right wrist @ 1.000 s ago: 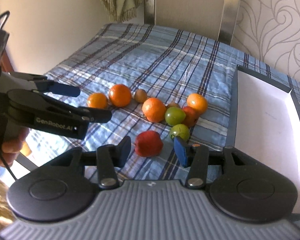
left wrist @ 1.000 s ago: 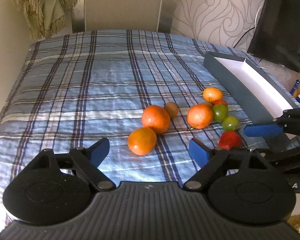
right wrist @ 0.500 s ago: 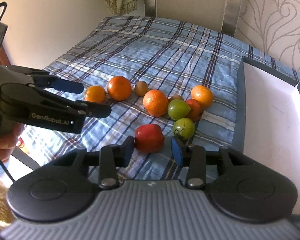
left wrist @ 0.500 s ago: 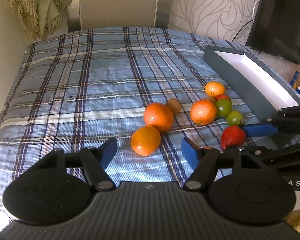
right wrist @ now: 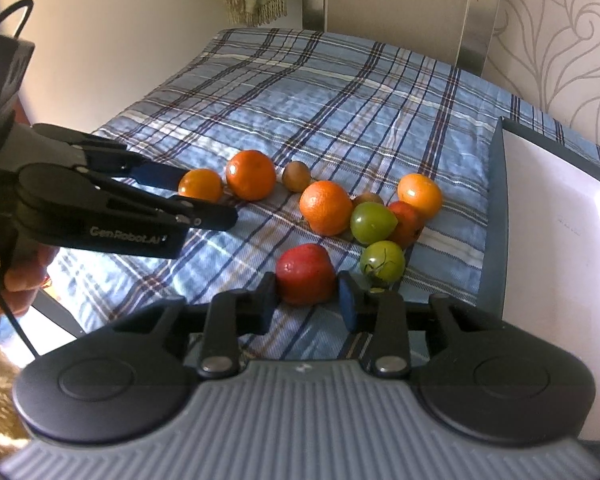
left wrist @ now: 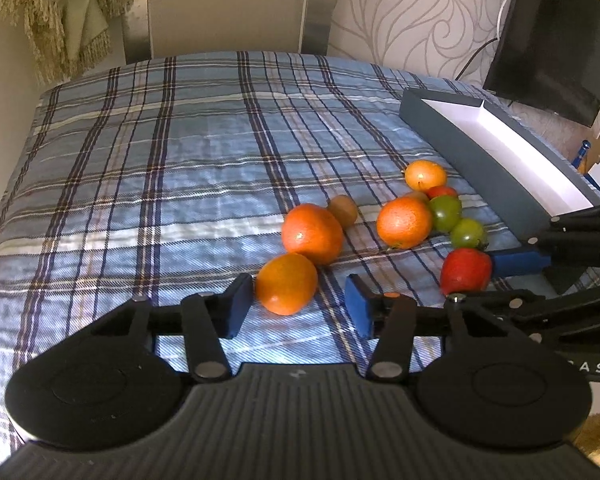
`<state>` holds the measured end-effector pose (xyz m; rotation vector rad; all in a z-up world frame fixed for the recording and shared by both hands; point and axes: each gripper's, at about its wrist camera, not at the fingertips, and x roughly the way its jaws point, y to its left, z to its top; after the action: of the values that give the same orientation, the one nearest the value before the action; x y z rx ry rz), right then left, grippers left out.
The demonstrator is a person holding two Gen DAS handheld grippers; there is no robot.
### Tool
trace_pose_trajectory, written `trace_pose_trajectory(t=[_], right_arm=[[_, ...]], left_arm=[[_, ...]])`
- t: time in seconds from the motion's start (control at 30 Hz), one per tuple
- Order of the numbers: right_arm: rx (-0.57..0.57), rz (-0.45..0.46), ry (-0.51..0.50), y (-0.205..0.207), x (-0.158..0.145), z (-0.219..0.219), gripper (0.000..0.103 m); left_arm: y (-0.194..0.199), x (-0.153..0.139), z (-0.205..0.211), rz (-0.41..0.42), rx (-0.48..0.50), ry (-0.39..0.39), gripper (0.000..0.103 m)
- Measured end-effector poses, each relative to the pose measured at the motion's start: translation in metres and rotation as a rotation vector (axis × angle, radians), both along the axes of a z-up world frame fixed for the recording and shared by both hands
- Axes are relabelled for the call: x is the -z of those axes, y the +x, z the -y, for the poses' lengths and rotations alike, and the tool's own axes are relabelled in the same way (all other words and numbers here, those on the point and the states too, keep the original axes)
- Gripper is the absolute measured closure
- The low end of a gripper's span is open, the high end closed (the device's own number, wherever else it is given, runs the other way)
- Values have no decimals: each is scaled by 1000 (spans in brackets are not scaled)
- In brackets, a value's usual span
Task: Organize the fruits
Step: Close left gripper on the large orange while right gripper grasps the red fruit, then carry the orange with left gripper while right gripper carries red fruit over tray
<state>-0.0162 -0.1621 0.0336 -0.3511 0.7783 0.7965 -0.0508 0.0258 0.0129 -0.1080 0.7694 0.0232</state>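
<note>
Fruits lie in a loose cluster on a blue plaid cloth. My left gripper (left wrist: 298,300) is open, its fingers on either side of a small orange (left wrist: 287,283), the left pad close to it. My right gripper (right wrist: 307,296) is open around a red fruit (right wrist: 305,274), its pads near both sides. Behind lie a large orange (left wrist: 312,233), a brown kiwi (left wrist: 342,210), another orange (left wrist: 404,222), two green tomatoes (left wrist: 445,213) (left wrist: 467,233) and a yellow-orange fruit (left wrist: 425,175). The red fruit (left wrist: 465,271) also shows in the left wrist view.
A long grey box with a white inside (left wrist: 496,148) lies along the right of the cloth; it also shows in the right wrist view (right wrist: 556,216). A dark screen (left wrist: 556,36) stands at the back right. A fringed green cloth (left wrist: 64,8) hangs at the back left.
Both grippers have moved forward and down. The left fingers now straddle the small orange and have narrowed. The right fingers have closed in around the red fruit.
</note>
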Motion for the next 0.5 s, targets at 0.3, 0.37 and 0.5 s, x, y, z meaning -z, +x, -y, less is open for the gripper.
trace_pose_trajectory(t=[0.3, 0.37, 0.5], right_arm=[[-3, 35, 9, -8, -14, 5, 67], [1, 43, 18, -9, -19, 8, 67], [-1, 59, 31, -13, -27, 11, 68]], left_arm=[[-3, -1, -8, 8, -27, -39, 65], [-5, -1, -9, 11, -31, -48, 65], [-9, -3, -7, 16, -32, -50, 65]])
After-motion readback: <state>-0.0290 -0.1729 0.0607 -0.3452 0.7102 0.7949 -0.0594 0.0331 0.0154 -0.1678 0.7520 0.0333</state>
